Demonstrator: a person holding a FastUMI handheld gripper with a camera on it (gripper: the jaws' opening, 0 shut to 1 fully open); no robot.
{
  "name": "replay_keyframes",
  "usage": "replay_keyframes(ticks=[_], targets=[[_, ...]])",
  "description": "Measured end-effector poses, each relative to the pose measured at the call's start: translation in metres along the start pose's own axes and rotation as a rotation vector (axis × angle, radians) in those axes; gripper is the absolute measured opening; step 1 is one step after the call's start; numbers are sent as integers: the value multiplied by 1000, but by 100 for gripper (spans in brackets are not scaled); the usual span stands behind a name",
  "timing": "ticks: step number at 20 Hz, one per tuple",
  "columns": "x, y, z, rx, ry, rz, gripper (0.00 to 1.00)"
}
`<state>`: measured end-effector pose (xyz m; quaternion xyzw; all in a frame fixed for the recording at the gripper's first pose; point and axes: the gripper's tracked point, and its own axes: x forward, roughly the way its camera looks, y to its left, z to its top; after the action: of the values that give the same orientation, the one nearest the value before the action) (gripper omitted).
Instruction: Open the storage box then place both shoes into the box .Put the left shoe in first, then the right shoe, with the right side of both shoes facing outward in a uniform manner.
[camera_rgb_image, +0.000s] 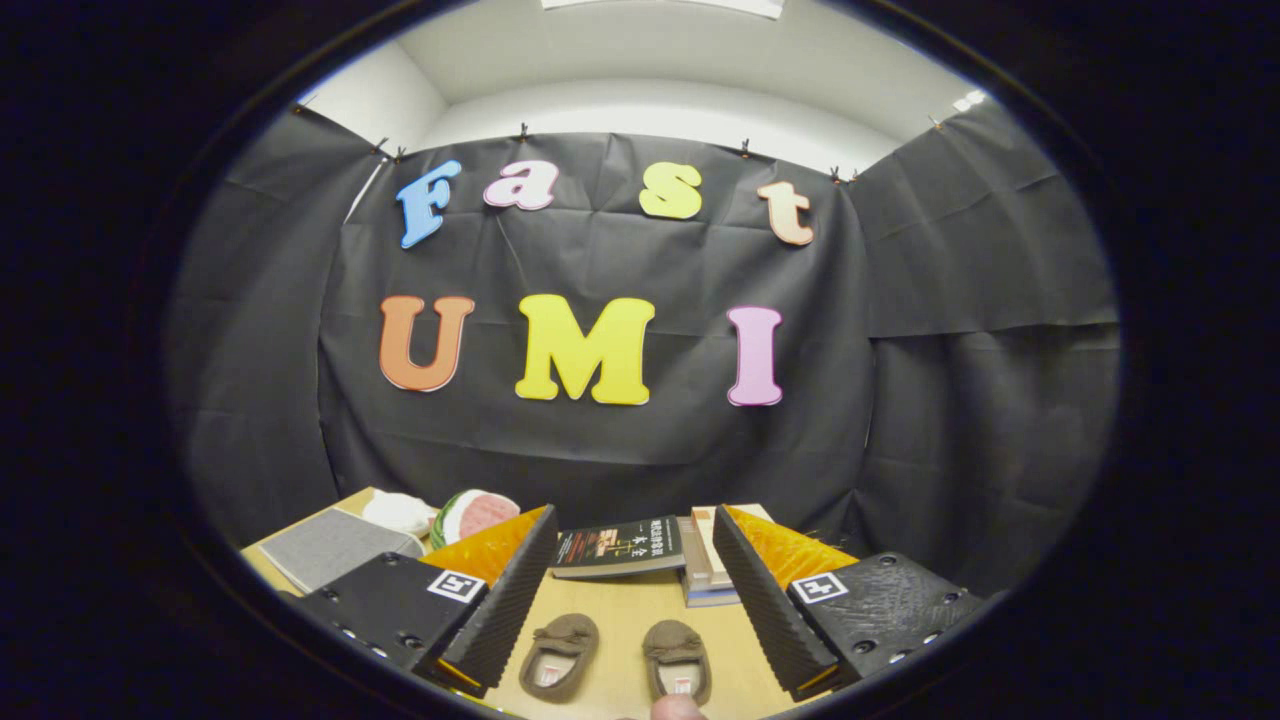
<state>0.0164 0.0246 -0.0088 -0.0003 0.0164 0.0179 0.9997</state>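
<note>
The gripper (635, 590) hangs above a pale wooden tabletop (625, 610) with its two ribbed fingers (500, 610) spread wide apart, holding nothing. In the gap between the fingers, on the tabletop, sit two small brown suede slippers side by side, toes pointing away from the fingers and their openings toward them: the left slipper (560, 655) lies close to the left finger, the right slipper (678, 660) a little nearer the right finger. The two are apart, with bare wood between them. Just below the right slipper, the tip of a person's finger (675, 708) pokes in.

Beyond the slippers, between the fingertips, a dark-covered book (618, 548) lies flat. Just to its right rests a small stack of books (705, 565), partly hidden behind the right finger. Beyond the left finger I see a round red, white and green cushion shaped like a watermelon slice (472, 515), a crumpled white cloth (398, 512) beside it, and a flat grey fabric-covered panel (330, 548) lying nearer the edge of the tabletop. Whether that panel belongs to the storage box I cannot tell. Black cloth (600, 440) hangs behind everything.
</note>
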Motion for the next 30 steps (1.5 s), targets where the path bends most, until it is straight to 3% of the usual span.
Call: replay_keyframes(ticks=[14, 20, 30], targets=[[-1, 35, -1, -14, 9, 93, 95], [3, 85, -16, -15, 51, 220, 95], [32, 172, -84, 140, 196, 437, 94]])
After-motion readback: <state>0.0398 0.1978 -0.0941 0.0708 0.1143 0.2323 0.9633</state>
